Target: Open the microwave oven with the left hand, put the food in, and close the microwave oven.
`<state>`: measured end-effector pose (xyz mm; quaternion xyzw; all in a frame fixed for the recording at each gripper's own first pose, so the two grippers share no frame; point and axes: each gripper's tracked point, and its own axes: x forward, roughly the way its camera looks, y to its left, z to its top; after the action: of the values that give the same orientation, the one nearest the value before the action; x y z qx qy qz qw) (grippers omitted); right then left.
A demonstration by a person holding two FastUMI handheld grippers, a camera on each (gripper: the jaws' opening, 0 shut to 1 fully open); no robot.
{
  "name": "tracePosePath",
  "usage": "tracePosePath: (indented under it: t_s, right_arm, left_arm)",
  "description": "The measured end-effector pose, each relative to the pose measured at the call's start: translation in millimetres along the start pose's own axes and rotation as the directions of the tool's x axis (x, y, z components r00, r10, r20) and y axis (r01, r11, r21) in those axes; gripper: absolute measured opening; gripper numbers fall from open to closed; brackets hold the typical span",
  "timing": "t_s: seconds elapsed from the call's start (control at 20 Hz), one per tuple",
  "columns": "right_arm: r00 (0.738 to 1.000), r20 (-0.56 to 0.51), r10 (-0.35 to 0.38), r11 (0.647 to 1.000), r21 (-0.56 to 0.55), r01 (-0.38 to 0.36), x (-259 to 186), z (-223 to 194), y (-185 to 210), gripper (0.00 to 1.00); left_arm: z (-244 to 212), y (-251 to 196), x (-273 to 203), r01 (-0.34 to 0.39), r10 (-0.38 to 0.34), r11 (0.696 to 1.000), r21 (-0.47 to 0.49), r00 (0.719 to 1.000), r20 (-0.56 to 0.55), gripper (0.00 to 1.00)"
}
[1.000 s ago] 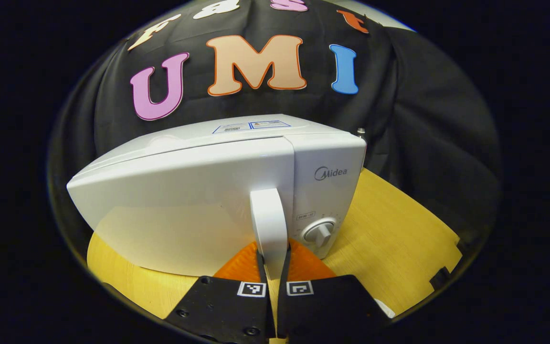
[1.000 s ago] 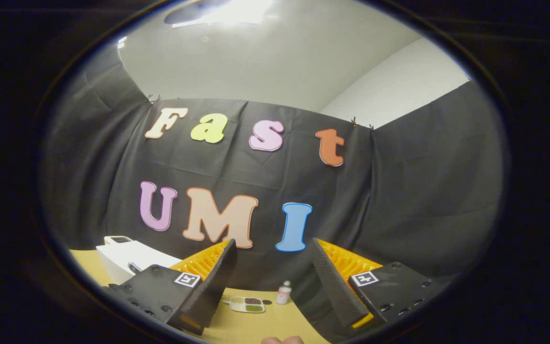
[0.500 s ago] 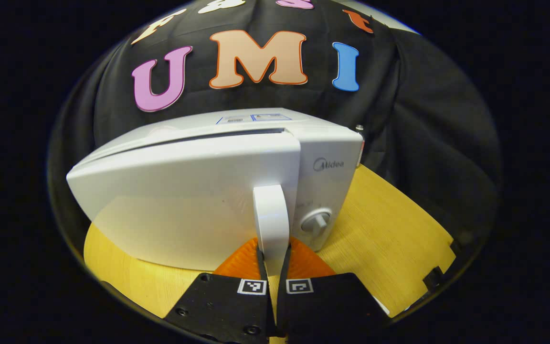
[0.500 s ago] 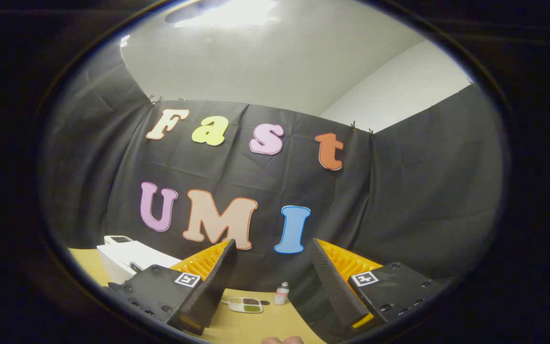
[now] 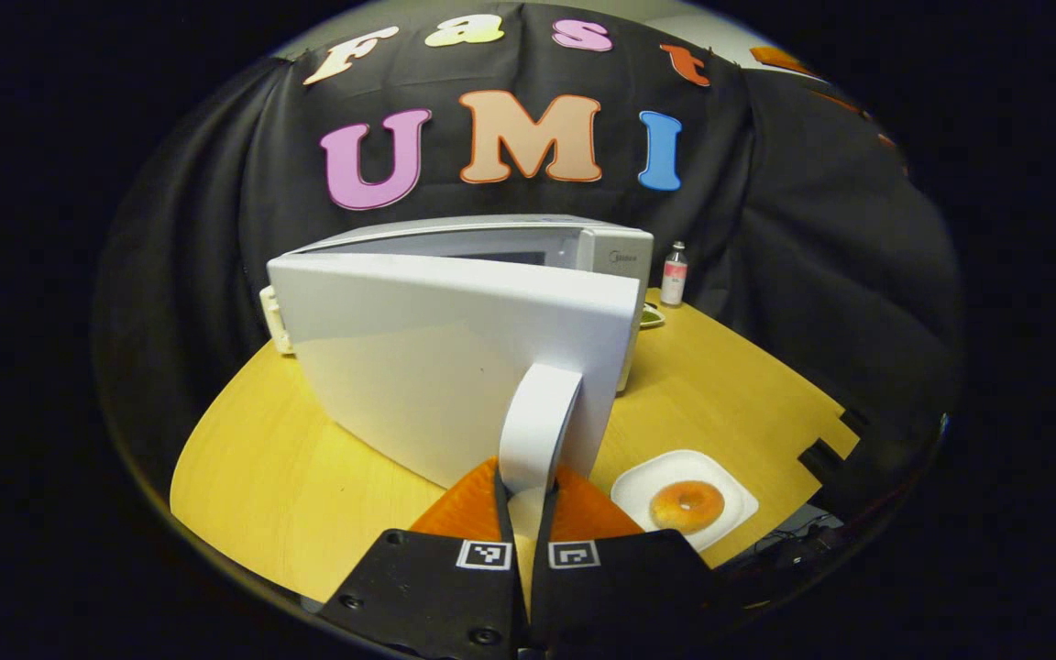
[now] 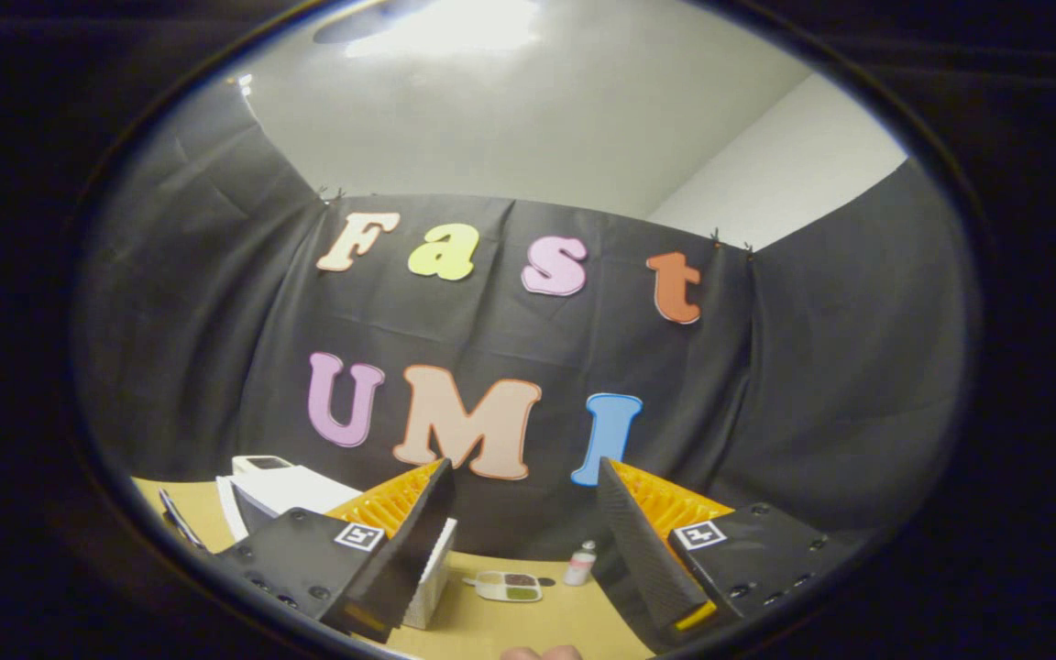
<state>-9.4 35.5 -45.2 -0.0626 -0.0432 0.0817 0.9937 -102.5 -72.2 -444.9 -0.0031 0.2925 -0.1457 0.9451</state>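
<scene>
On the door handle [image 5: 537, 422], left gripper [image 5: 524, 500] is pinched tight, microwave [image 5: 455, 357] door swung open. Right gripper [image 6: 528, 541] is spread wide, holding nothing. Donut [image 5: 687, 505] sits on plate [image 5: 730, 490].

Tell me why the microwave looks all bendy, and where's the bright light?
Left gripper view: the fisheye lens bulges things, so the microwave door and the table edge curve; the door's lower half carries a soft yellowish sheen. Right gripper view: a glaring lamp on the ceiling washes out white; the table's small things look tiny and soft.
</scene>
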Motion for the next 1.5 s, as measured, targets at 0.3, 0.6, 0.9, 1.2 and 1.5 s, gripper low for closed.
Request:
tracePosePath:
  t_s: [0.3,0.6,0.9,1.2,1.5]
  right_arm:
    - [0.992,-0.008,0.123,0.992,-0.007,-0.123,-4.3,-6.5,63.7,0.97]
    - [0.977,-0.012,0.215,0.977,-0.001,-0.215,-10.7,-16.3,121.7,0.97]
    - [0.972,-0.096,0.216,0.976,0.022,-0.215,-31.2,-63.1,143.4,0.97]
    - [0.91,-0.348,0.224,0.975,0.092,-0.205,-97.1,-193.1,151.9,0.97]
    - [0.8,-0.576,0.168,0.986,0.097,-0.137,-152.1,-324.2,141.3,0.97]
  left_arm:
    - [-23.7,68.0,-55.4,-0.172,0.173,0.982,-0.078,0.985,0.006,0.0]
    - [-40.9,146.4,-96.4,-0.286,0.292,0.939,-0.192,0.956,0.005,0.0]
    - [-45.3,169.1,-105.1,-0.223,0.235,0.952,-0.211,0.971,0.036,0.0]
    - [-46.3,173.7,-109.2,-0.141,0.151,0.972,-0.19,0.988,0.039,0.13]
    - [-47.9,182.8,-111.7,-0.143,0.152,0.97,-0.195,0.988,0.032,0.28]
